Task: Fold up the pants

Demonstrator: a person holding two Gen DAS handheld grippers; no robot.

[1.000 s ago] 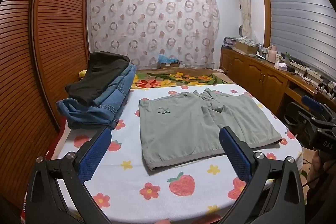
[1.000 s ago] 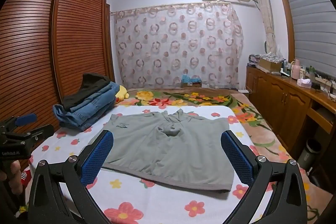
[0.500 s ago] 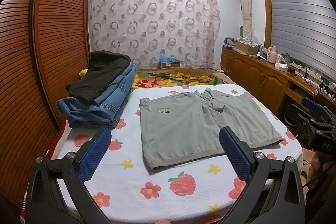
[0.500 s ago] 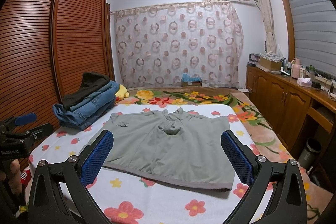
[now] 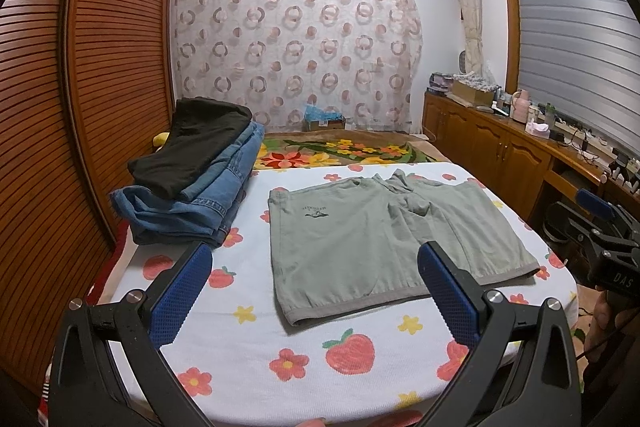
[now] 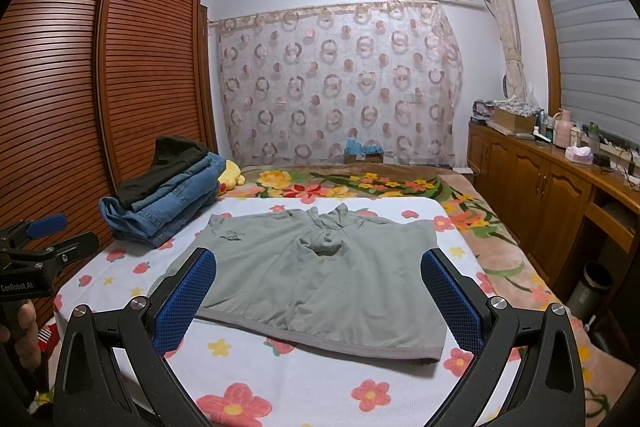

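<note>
- Hovering wide apart, the left tongs (image 5: 314, 281) hang released above the near edge of the bed, gripping nothing; across the last second they have barely shifted.
- Same on the other side: the right tongs (image 6: 318, 289) are spread and empty, pads framing the cloth without touching it, and nothing about their stance has changed either.
- Each tool shows at the edge of the other's view, both well back from the fabric.
- The grey-green pants (image 5: 384, 243) lie spread flat on the strawberry-print sheet (image 5: 248, 355), waistband towards the cameras, a little bunched at the crotch. They sit exactly where they were a second ago.
- So no fold is under way yet; this reads as a pause to line up before the first grab, most likely at the waistband corners.
- Off to the left, a stack of folded jeans (image 5: 192, 211) with a dark garment (image 5: 192, 147) on top sits clear of the work.
</note>
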